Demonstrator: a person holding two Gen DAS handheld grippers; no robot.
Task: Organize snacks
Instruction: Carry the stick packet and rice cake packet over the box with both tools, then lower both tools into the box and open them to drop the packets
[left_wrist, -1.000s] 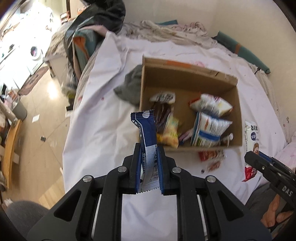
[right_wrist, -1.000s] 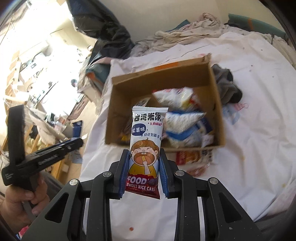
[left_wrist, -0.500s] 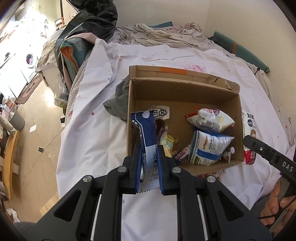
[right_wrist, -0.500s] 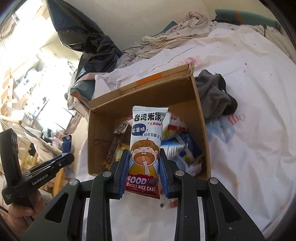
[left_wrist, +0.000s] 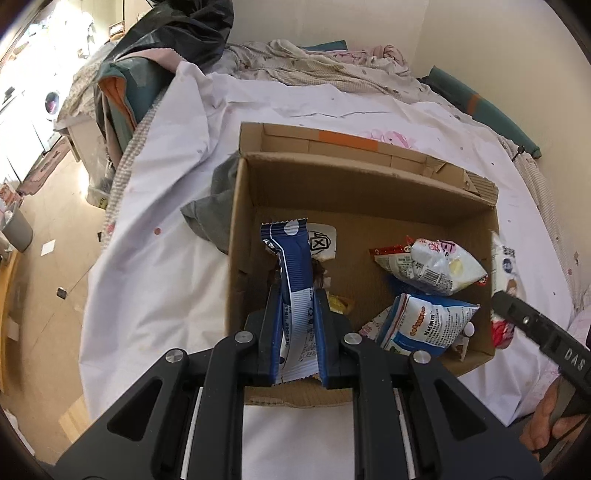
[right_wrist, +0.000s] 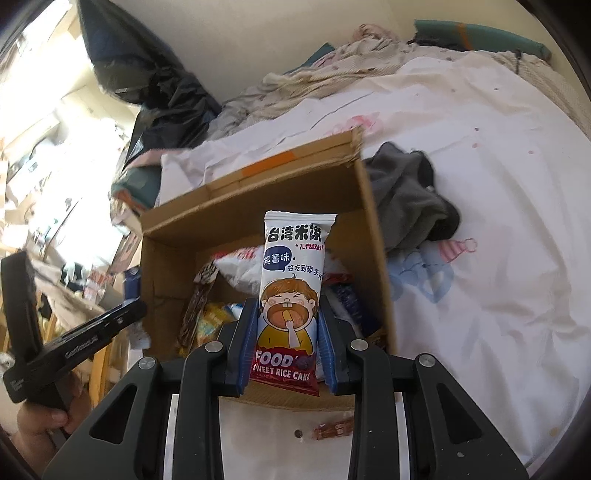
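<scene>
An open cardboard box (left_wrist: 369, 192) (right_wrist: 170, 266) lies on a white sheet and holds several snack packets. My left gripper (left_wrist: 297, 295) is shut on a blue and white snack packet (left_wrist: 291, 266), held upright over the box's left part. My right gripper (right_wrist: 288, 306) is shut on a white and red sweet rice cake packet (right_wrist: 291, 280), held upright over the box's near edge. In the left wrist view the right gripper's body (left_wrist: 539, 332) shows at the box's right side with the rice cake packet (left_wrist: 504, 266) just outside the wall.
A grey cloth (left_wrist: 210, 210) (right_wrist: 406, 199) lies against one side of the box. A small red wrapper (right_wrist: 332, 430) lies on the sheet in front of the box. Crumpled bedding (left_wrist: 314, 70) and a black bag (left_wrist: 177, 33) lie behind. The floor (left_wrist: 48, 229) drops off left.
Both grippers have moved forward with their packets, from in front of the box to over it. The box now fills more of both views.
</scene>
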